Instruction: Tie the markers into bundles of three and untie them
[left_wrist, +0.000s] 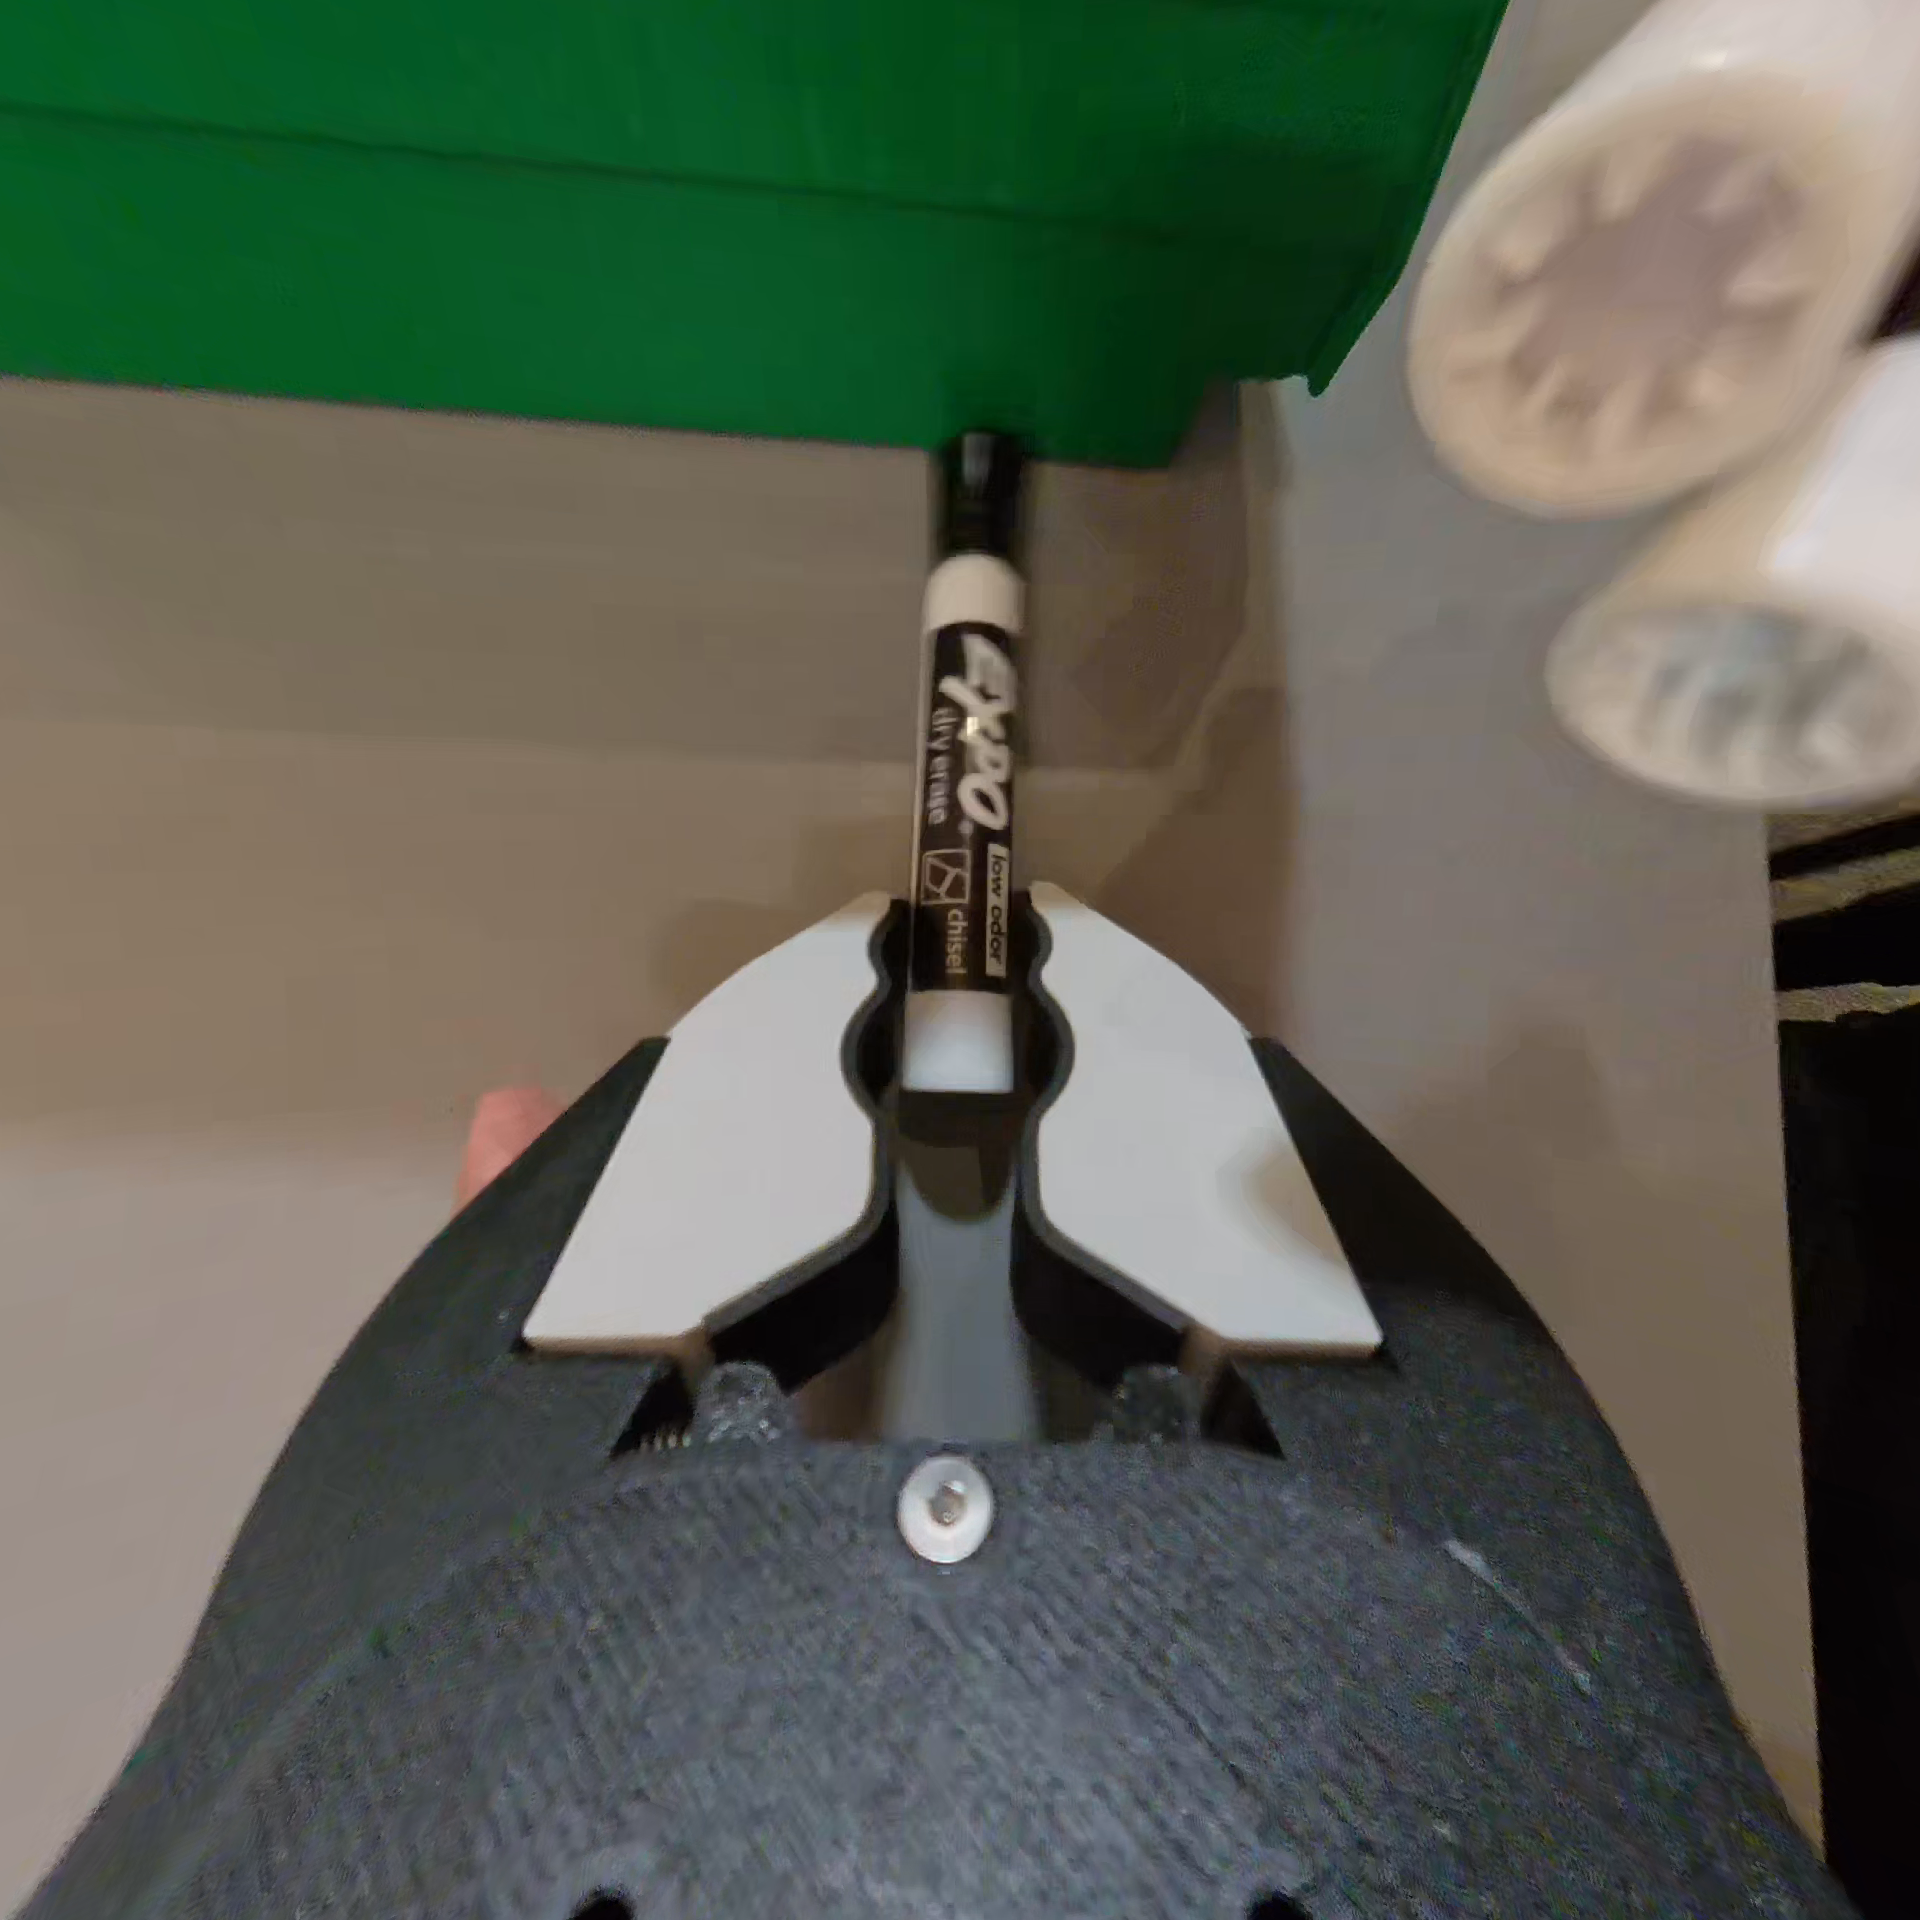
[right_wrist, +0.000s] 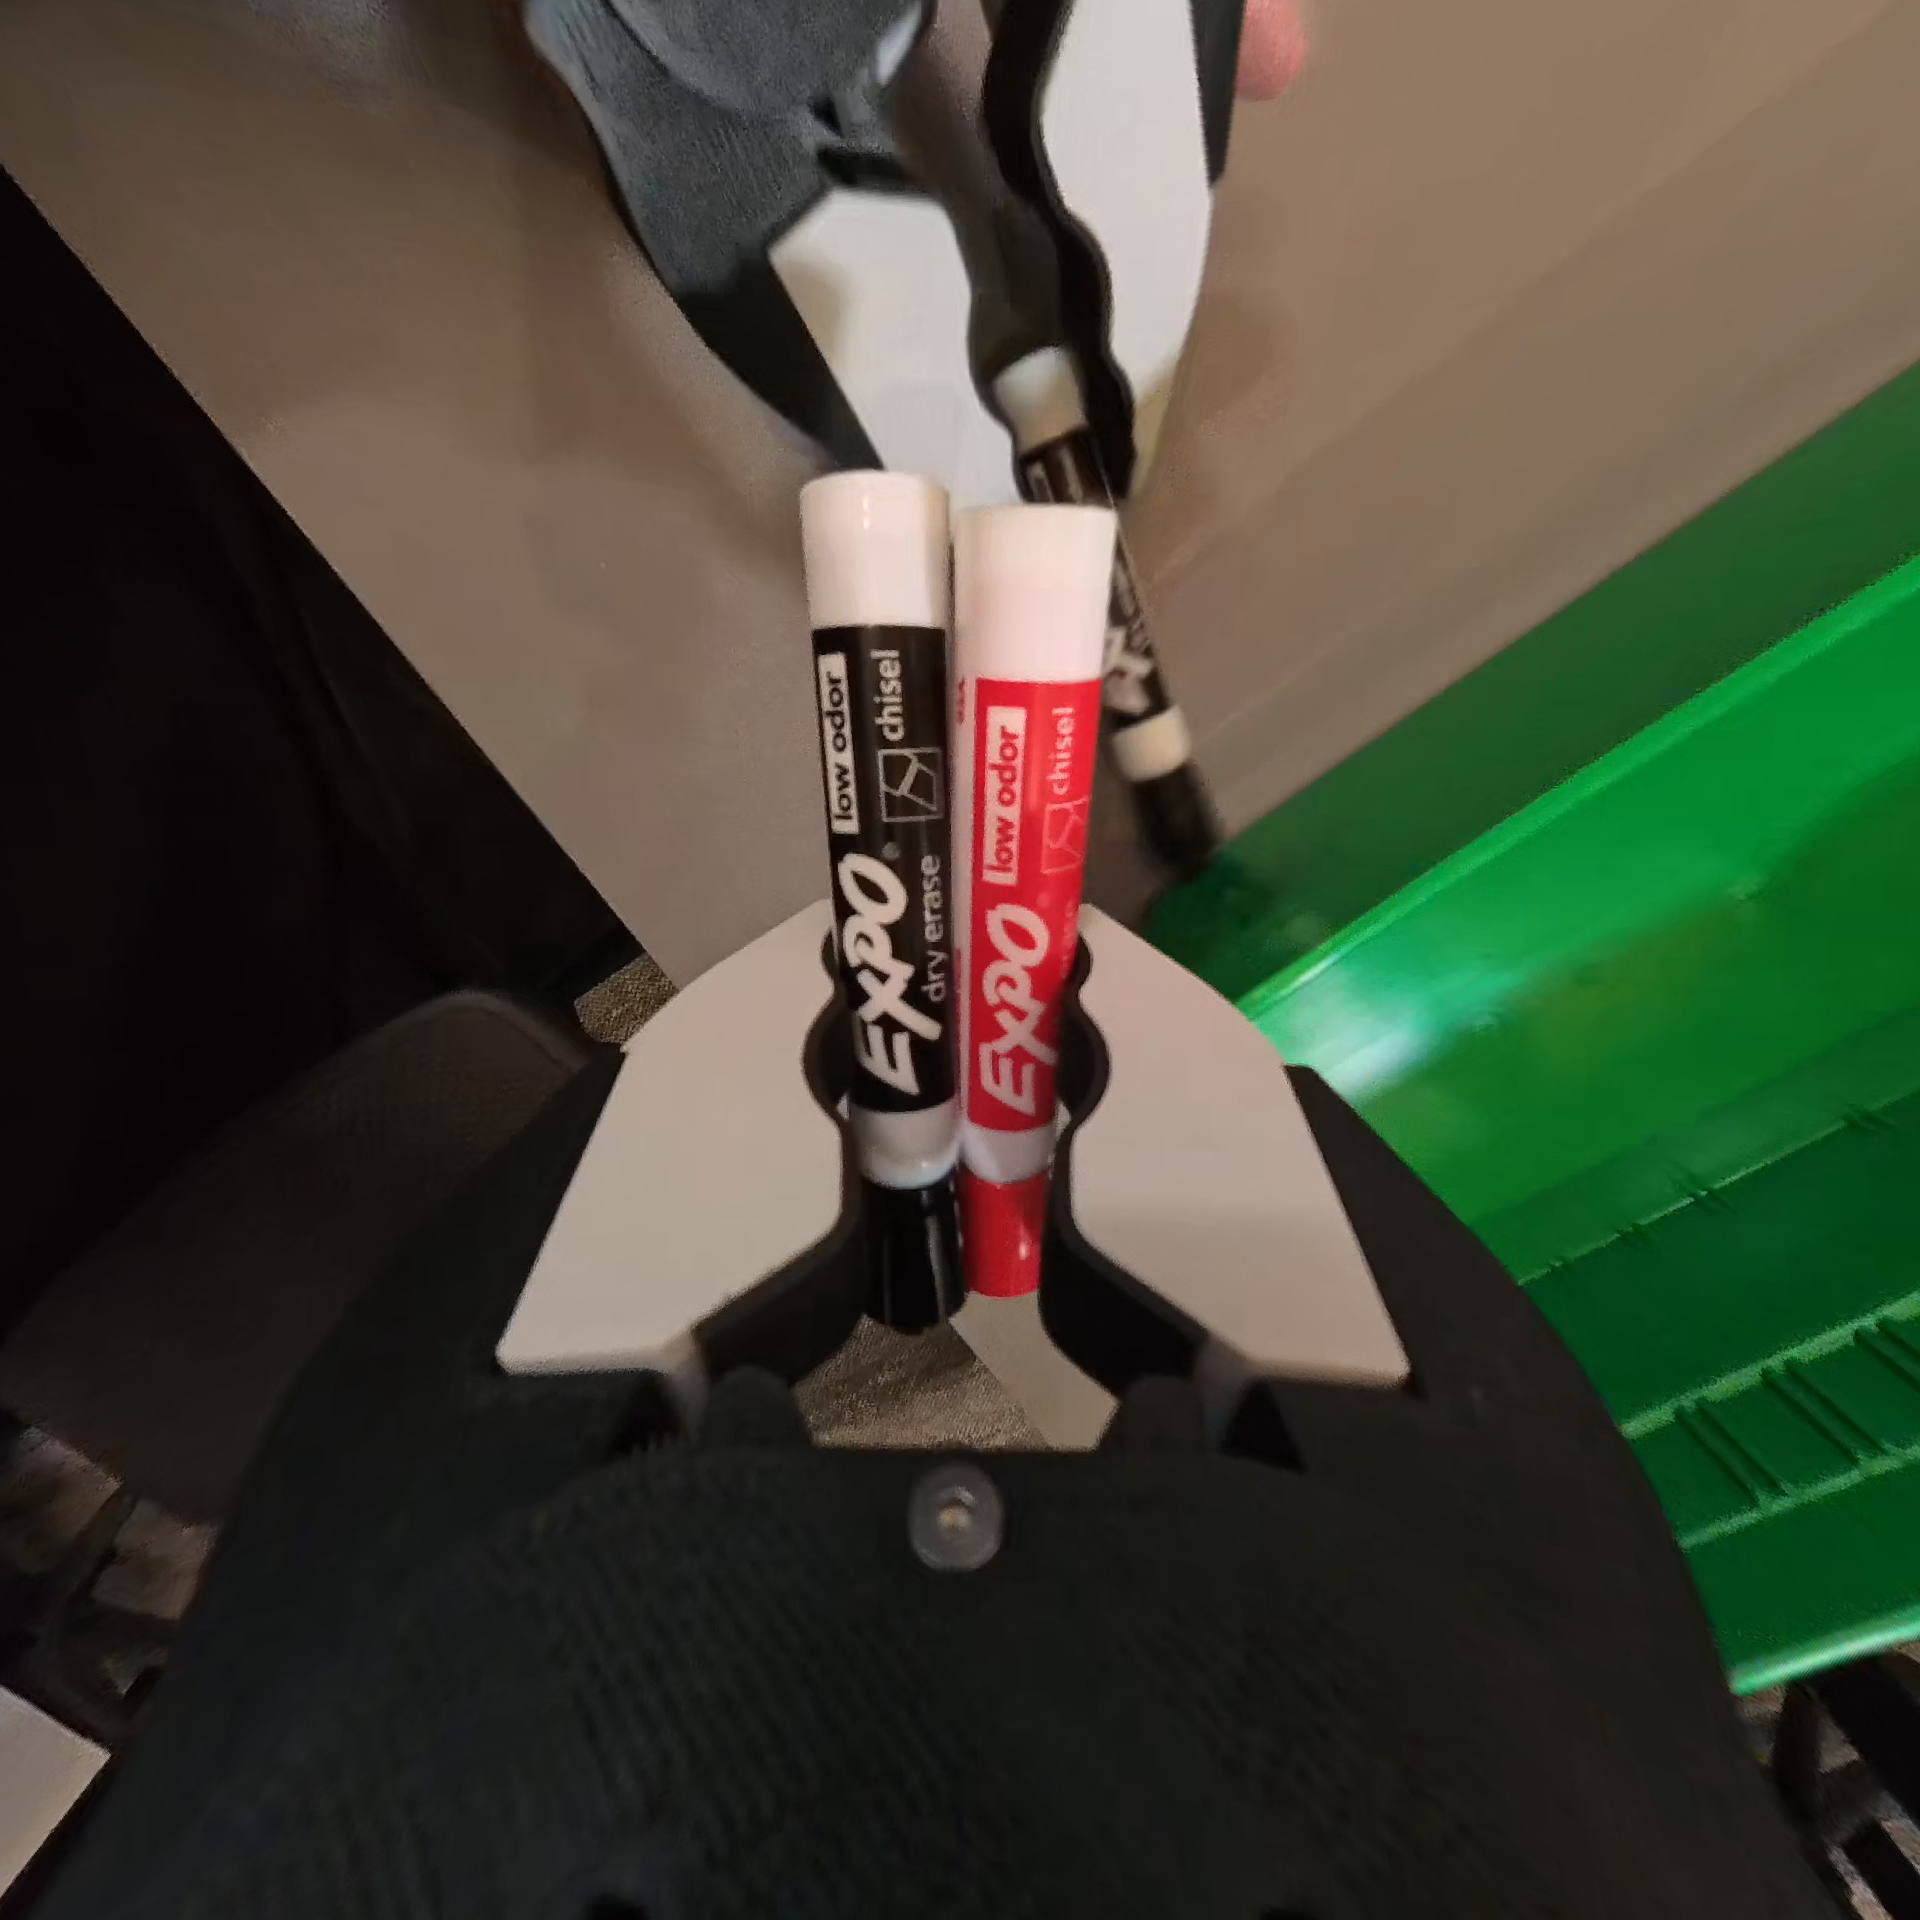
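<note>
Left gripper (left_wrist: 961, 935) clamps one black marker (left_wrist: 961, 769), cap against the green bin (left_wrist: 623, 260); right gripper (right_wrist: 951, 966) pinches a black-red pair (right_wrist: 951, 831), labels visible only there

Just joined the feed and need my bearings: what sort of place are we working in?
Probably an office or lab work table, though little shows. A plain beige tabletop, a green plastic bin on it, dry-erase markers in both grippers, and what looks like carpet below the table edge.
</note>
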